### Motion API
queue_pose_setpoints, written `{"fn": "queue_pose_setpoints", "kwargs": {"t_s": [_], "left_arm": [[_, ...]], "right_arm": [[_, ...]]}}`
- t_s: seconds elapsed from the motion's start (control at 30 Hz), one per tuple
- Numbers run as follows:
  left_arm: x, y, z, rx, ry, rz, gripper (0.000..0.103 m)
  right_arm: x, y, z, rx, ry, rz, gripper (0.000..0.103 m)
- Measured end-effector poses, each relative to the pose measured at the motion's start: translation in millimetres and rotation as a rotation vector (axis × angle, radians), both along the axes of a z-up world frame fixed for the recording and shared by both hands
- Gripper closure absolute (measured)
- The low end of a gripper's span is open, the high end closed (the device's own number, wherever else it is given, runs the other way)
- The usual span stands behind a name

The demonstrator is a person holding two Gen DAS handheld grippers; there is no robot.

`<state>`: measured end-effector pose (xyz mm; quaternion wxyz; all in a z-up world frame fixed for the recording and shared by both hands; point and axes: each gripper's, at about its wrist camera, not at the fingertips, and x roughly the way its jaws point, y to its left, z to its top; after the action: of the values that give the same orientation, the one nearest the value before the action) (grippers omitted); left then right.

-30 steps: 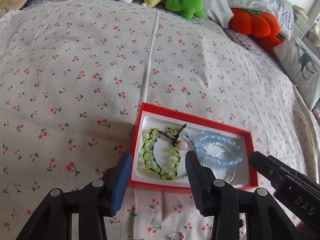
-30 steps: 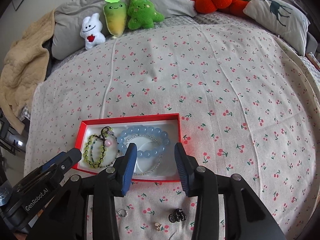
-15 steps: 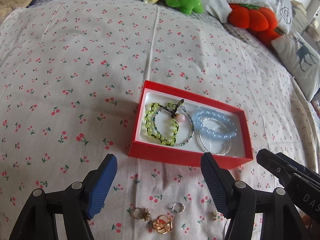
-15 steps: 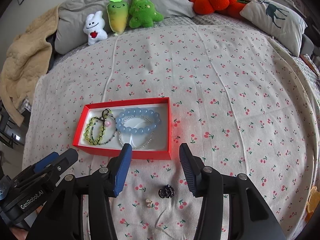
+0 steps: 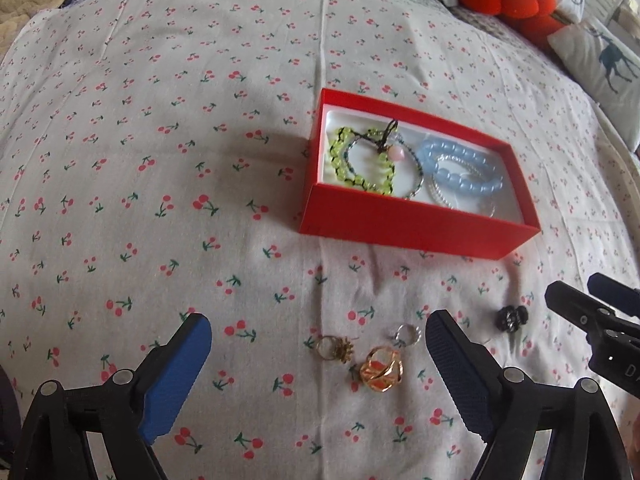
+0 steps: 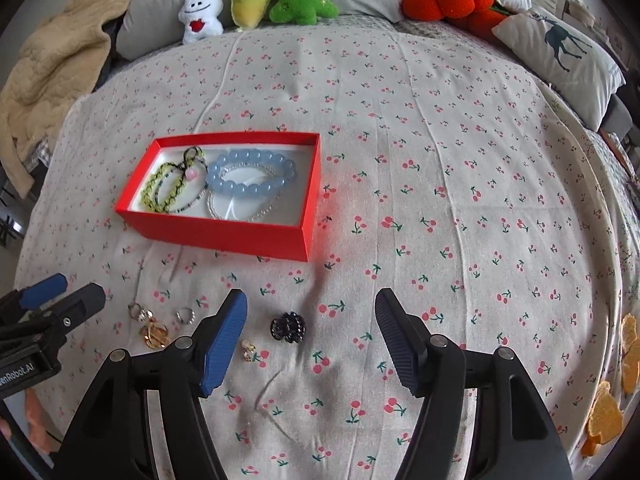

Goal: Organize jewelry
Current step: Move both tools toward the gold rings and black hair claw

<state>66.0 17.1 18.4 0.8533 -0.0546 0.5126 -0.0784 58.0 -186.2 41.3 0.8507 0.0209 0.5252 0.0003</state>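
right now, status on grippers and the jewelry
Left gripper and right gripper both opening, nothing held. Bracelets in red box; rings and black bead cluster loose on bedsheet. Nothing in the way.

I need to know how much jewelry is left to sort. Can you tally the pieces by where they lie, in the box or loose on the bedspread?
In the red box: 4 bracelets (green, dark thin, blue, clear).
Loose on the bedspread: 5 small pieces (gold ring, silver ring, orange-gold ring, black beaded piece, tiny gold piece).
Total: 9.
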Motion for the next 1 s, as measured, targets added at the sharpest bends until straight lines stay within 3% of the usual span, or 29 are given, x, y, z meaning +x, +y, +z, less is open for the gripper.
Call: {"fn": "queue_pose_setpoints", "kwargs": {"t_s": [0.23, 0.47, 0.67, 0.83, 1.0], "left_arm": [[-20, -1, -30, 0.065, 0.043, -0.065, 0.012], [-39, -9, -50, 0.105, 0.014, -0.127, 0.012], [-51, -26, -61, 0.189, -0.063, -0.209, 0.006], [-54, -25, -67, 0.181, -0.146, -0.207, 0.001], [-50, -28, -65, 0.149, -0.154, -0.239, 0.001]], "right_arm": [[-16, -8, -28, -0.025, 0.083, 0.074, 0.033], [-29, -14, -57, -0.03, 0.14, 0.13, 0.032], [-34, -13, -65, -0.055, 0.059, 0.158, 0.017], [-32, -12, -71, -0.086, 0.015, 0.167, 0.001], [-25, -12, -75, -0.086, -0.039, 0.17, 0.0]]}}
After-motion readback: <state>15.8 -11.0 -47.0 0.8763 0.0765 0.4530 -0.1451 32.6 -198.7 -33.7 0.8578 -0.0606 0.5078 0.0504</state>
